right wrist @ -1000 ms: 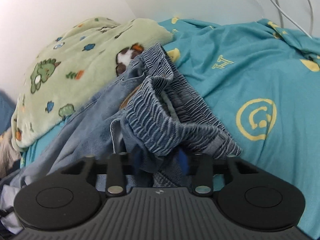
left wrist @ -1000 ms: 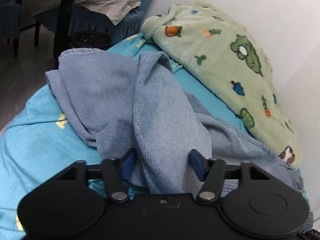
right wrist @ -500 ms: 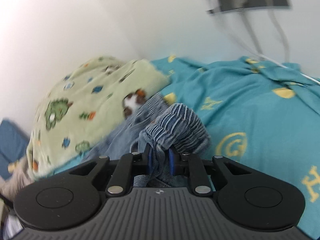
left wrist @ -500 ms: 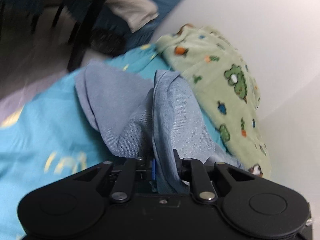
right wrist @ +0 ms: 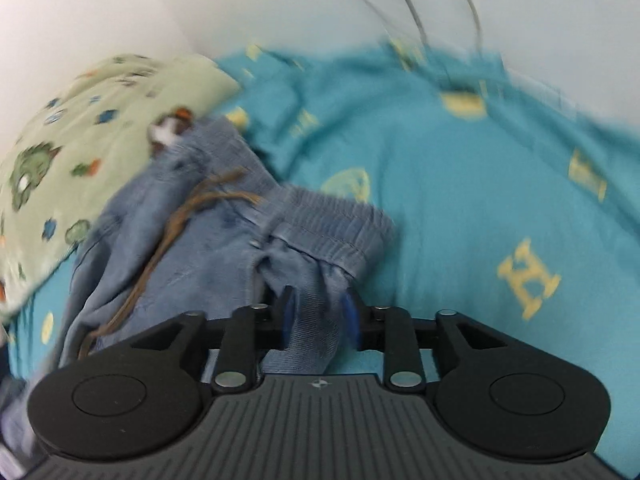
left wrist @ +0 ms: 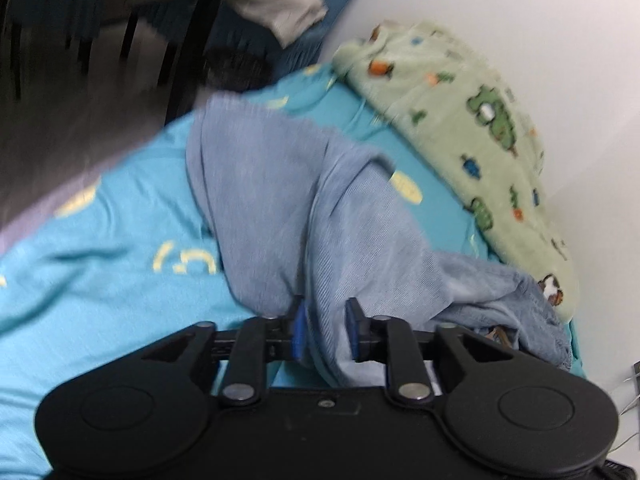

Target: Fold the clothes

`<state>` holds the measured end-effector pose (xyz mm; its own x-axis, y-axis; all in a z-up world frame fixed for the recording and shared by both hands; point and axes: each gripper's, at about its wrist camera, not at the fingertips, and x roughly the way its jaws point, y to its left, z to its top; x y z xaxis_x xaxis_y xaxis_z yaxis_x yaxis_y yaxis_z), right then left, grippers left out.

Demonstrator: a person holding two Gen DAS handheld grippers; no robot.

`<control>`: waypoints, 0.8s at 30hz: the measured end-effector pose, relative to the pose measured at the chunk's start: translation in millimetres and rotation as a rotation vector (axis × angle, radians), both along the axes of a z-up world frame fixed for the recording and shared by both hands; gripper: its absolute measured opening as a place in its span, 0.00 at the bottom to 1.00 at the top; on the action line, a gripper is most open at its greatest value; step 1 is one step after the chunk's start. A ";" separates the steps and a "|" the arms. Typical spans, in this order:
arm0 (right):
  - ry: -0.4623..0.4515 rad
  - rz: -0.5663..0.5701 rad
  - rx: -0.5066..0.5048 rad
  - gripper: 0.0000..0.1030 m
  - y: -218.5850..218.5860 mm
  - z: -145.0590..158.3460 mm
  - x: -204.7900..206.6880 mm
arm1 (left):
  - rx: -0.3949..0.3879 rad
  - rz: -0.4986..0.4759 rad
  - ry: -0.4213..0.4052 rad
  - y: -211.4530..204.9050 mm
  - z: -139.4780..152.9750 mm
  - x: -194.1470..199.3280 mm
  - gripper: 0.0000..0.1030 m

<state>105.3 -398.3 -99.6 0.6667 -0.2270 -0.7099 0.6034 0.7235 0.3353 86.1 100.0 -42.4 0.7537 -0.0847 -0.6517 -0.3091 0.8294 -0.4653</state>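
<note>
Jeans (left wrist: 280, 200) lay crumpled on the bed (left wrist: 100, 260) between both tongs.
Left tongs (left wrist: 325, 330) and right tongs (right wrist: 318, 314) had just been opening, denim folds loose between parted jaws.

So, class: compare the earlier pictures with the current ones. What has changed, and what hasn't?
Both grippers clamped the blue trousers, then their jaws have just been opening; cloth is still between them. The left gripper had a leg fold, the right gripper the waistband, now flatter. Green blanket and teal sheet unchanged.
</note>
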 end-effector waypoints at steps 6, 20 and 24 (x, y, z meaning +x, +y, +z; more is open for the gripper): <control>-0.124 0.213 -0.198 0.44 44.9 23.2 12.3 | 0.145 -0.031 -0.102 -9.2 26.3 27.2 0.42; 0.021 0.688 -0.107 0.43 137.6 -36.3 72.6 | 0.371 -0.224 0.087 -18.2 -15.5 210.6 0.41; 0.046 0.710 -0.121 0.44 152.5 -41.2 75.5 | 0.375 -0.275 0.125 -22.5 -30.1 239.5 0.34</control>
